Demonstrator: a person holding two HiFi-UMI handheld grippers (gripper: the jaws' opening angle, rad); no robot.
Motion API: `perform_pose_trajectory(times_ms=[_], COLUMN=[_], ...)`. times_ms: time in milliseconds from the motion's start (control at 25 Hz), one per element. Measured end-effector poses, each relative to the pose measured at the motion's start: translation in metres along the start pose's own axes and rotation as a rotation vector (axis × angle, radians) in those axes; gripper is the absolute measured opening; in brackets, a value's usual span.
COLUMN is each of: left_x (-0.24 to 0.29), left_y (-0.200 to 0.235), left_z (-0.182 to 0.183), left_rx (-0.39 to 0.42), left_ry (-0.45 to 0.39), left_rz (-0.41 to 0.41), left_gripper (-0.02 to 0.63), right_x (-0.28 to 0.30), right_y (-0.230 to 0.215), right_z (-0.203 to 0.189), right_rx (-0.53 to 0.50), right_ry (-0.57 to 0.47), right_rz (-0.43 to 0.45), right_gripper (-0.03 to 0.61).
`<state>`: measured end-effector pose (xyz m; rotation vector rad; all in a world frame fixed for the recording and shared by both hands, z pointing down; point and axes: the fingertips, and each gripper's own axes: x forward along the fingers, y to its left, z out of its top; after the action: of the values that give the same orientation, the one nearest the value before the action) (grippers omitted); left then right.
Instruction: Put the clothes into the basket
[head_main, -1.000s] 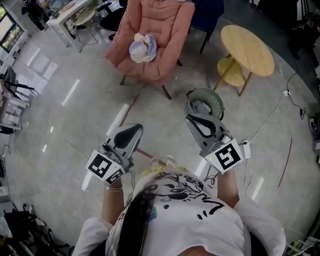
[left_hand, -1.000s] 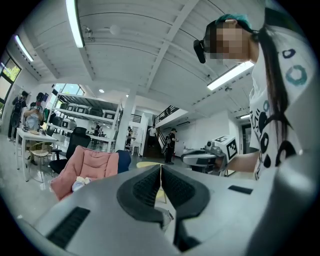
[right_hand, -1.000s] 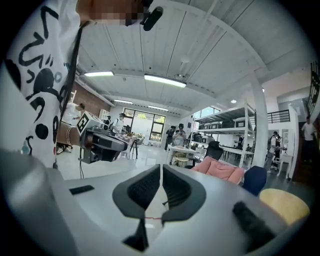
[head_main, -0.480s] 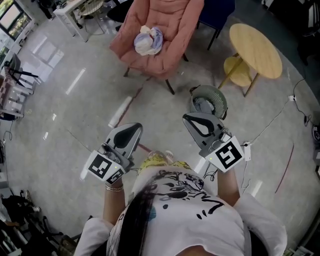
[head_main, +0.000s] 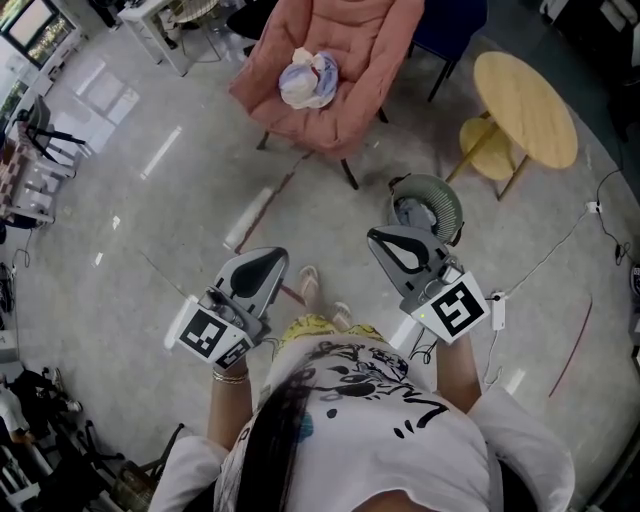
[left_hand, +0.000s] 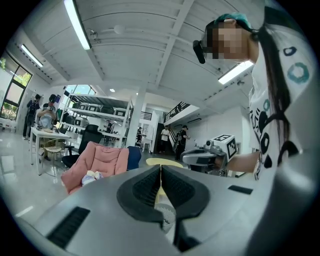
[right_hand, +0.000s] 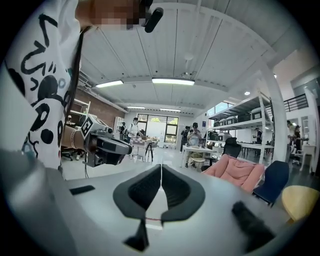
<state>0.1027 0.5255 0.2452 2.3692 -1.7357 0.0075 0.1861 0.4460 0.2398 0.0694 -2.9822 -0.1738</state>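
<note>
A bundle of white and lilac clothes (head_main: 308, 78) lies on the seat of a pink chair (head_main: 350, 40) at the far side of the floor. A round green basket (head_main: 430, 205) stands on the floor with some pale cloth inside it. My right gripper (head_main: 383, 238) hovers just in front of the basket, shut and empty, its pads (right_hand: 161, 172) meeting. My left gripper (head_main: 268, 258) is held level at the left, well short of the chair, also shut with nothing in it. In the left gripper view the bundle (left_hand: 91, 176) shows far ahead on the chair.
A round wooden table (head_main: 525, 95) with a lower shelf stands right of the chair, close behind the basket. A dark blue chair (right_hand: 272, 182) sits between them. Desks (head_main: 150, 20) and people fill the far left. Cables (head_main: 560, 250) run over the floor at right. My foot (head_main: 310, 285) shows between the grippers.
The chair, table and basket have slid slightly right in the head view. A foot has come forward between the grippers. Both grippers hold their places and stay shut.
</note>
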Motion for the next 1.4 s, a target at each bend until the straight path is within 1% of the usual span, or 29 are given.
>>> perform_pose_trajectory(times_ms=[120,360,560,720,840,960,1040,1160,1400], left_x=[0.006,0.015,0.028,0.027,0.026,0.021,0.017,0.010,0.002], left_y=[0.013,0.040,0.078,0.109,0.134,0.156,0.169,0.187,0.211], left_z=[0.002,0.009,0.029,0.038,0.042,0.050,0.054,0.055,0.044], left_rx=[-0.004,-0.007,0.006,0.017,0.021,0.026,0.031,0.033,0.015], left_ry=[-0.004,-0.008,-0.025,-0.026,-0.027,-0.043,-0.052,-0.051,-0.033], left_rz=[0.003,-0.002,-0.016,-0.020,-0.019,-0.020,-0.020,-0.019,-0.028], left_gripper=[0.018,0.018,0.018,0.018,0.018,0.018,0.018,0.018,0.018], right_x=[0.010,0.033,0.067,0.093,0.116,0.137,0.150,0.166,0.186], right_y=[-0.011,-0.027,-0.054,-0.066,-0.069,-0.070,-0.072,-0.075,-0.071], right_z=[-0.004,0.000,0.009,0.019,0.025,0.031,0.035,0.037,0.030], right_rx=[0.010,-0.001,-0.005,0.007,0.002,-0.031,-0.034,-0.001,0.042], right_ry=[0.016,0.024,0.030,0.019,0.005,0.019,0.018,0.003,0.022], right_rz=[-0.011,-0.018,-0.041,-0.060,-0.061,-0.059,-0.072,-0.092,-0.117], right_gripper=[0.029,0.029,0.029,0.029,0.029,0.029,0.029,0.029,0.029])
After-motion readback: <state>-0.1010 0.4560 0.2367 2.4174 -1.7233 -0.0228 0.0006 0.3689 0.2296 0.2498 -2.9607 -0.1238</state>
